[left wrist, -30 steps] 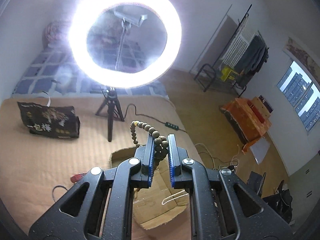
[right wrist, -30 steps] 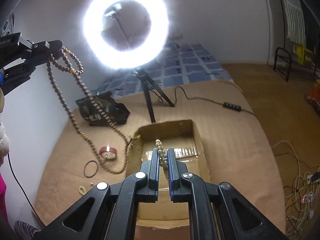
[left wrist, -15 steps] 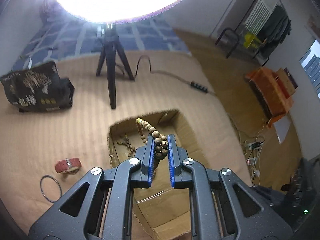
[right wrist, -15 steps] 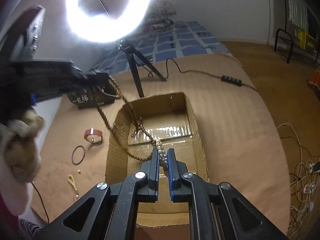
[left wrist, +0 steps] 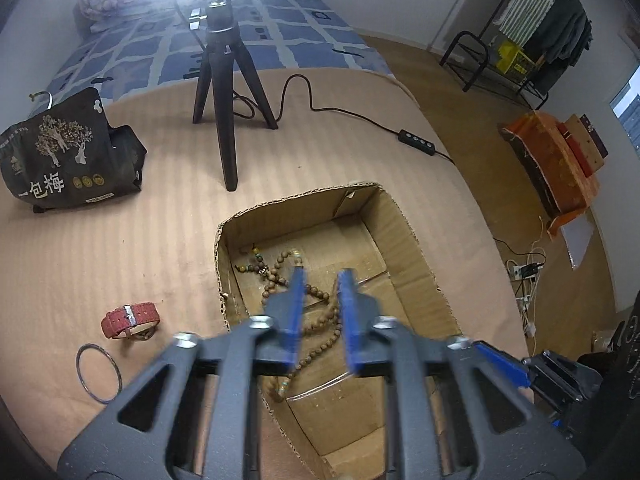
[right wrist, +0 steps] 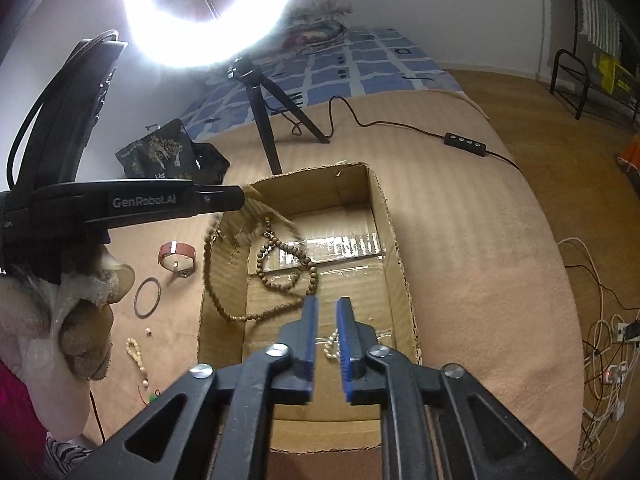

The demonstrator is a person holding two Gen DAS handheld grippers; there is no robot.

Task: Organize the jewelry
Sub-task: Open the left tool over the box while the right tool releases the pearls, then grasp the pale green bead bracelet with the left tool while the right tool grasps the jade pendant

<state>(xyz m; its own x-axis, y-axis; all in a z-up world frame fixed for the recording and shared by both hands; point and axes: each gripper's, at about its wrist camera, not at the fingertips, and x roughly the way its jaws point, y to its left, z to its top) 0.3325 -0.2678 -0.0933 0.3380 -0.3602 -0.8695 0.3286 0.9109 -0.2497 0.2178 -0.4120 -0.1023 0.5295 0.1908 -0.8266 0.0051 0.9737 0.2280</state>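
Both grippers are hovering right over the open brown cardboard box [left wrist: 404, 220], which makes sense since that's clearly the drop spot for the jewelry. The left gripper [left wrist: 322, 316] has its blue jaws opening with nothing pinched between them. The long strand of brown wooden beads [left wrist: 316, 320] lies in loops on the box floor below, though in the right wrist view one stretch of it [right wrist: 208, 264] is draped over the box's left wall, so it isn't fully inside.

The right gripper [right wrist: 326, 334] is doing the same thing: jaws opening, and the short string of pale cream beads [right wrist: 331, 346] sits low in the gap between them. It doesn't look pressed by the pads anymore, so I'd guess it's being let go into the box too.

Count of what's still out on the tan ribbed bed cover [left wrist: 120, 240], as far as I can see:
- one red fabric strap with a metal buckle [left wrist: 130, 319]
- one thin dark ring bangle [left wrist: 99, 373]
- one small loop of pale beads [right wrist: 134, 350], plus a couple of loose bits near it that are too tiny to make out

So two pieces at the box, three or so left. The black tripod [left wrist: 224, 100] and black snack bag [left wrist: 68, 156] stand further back on the bed.
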